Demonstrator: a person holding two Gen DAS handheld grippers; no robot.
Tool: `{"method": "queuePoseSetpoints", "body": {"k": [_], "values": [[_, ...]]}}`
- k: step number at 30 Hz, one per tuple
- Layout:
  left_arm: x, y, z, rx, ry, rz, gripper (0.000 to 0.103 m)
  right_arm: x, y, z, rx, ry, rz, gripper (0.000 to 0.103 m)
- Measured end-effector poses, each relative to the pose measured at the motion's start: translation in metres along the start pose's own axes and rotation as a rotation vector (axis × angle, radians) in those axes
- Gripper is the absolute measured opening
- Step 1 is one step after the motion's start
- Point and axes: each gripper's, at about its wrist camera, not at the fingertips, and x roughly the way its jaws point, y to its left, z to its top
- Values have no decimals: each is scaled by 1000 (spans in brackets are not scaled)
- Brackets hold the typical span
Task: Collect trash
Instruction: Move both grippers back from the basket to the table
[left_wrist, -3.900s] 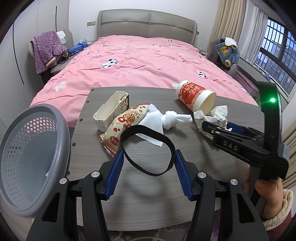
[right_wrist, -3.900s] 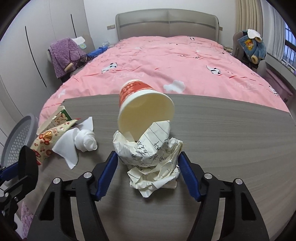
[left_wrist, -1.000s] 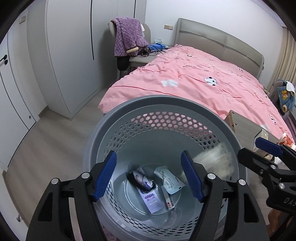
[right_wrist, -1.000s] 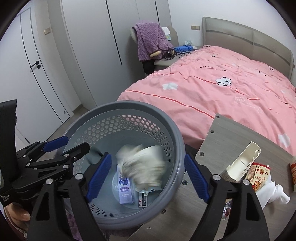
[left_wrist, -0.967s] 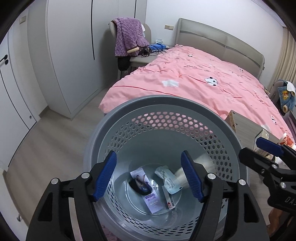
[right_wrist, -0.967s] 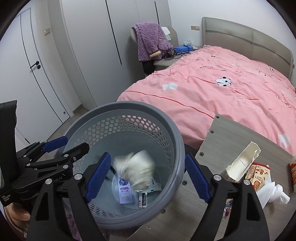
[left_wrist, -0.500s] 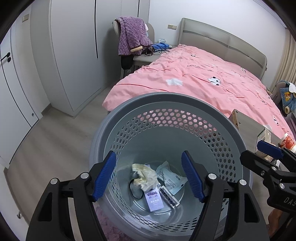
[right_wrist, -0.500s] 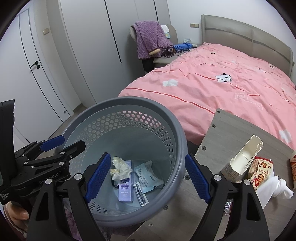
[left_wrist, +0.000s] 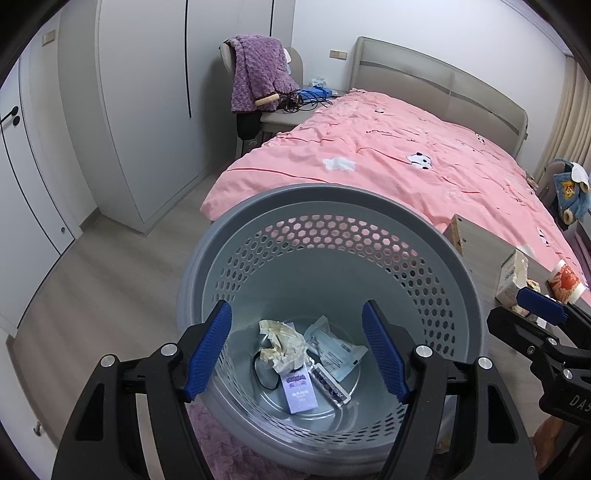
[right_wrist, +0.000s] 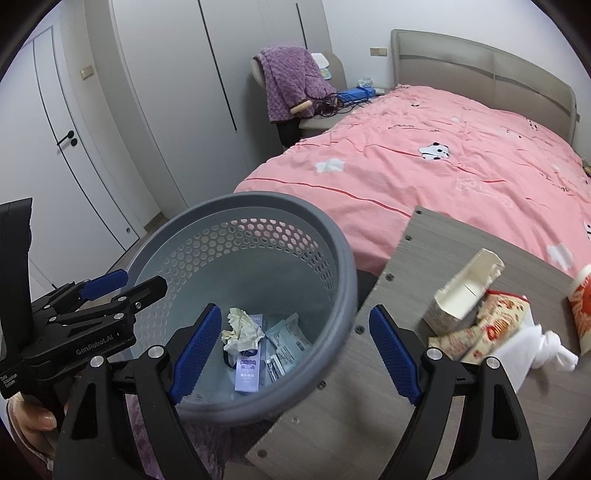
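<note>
Inside upright grey basket (left_wrist: 369, 206), crumpled paper (left_wrist: 282, 341); both hand-held grippers (left_wrist: 297, 350) (right_wrist: 291, 350) spread wide, empty

The grey wood-grain tabletop (right_wrist: 439, 258) carries an open cream carton (right_wrist: 463, 291) near its far left corner. Just beside it lies a printed snack wrapper (right_wrist: 491, 325), touching a knotted white tissue (right_wrist: 539, 350). A red-and-white paper cup (right_wrist: 580, 314) lies tipped over at the right.

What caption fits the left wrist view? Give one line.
Open left gripper above grey bin holding crumpled paper and wrappers.
</note>
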Motion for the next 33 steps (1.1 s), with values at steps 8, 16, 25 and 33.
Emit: {"method": "queuePoseSetpoints", "body": {"k": [8,16,25,33], "values": [[-15,-15,-7,12,-2,-48,70,-24,-13,-13,29,-21,-20,81],[-29,-42,-15,54,-10,-89,70,-56,-32,-30,54,-47,-64,81],[-45,-80,-25,133,-6,-134,70,-88,-62,-53,109,-78,-112,81],[-58,-112,-36,194,5,-153,70,-113,-92,-73,152,-107,-155,81]]}}
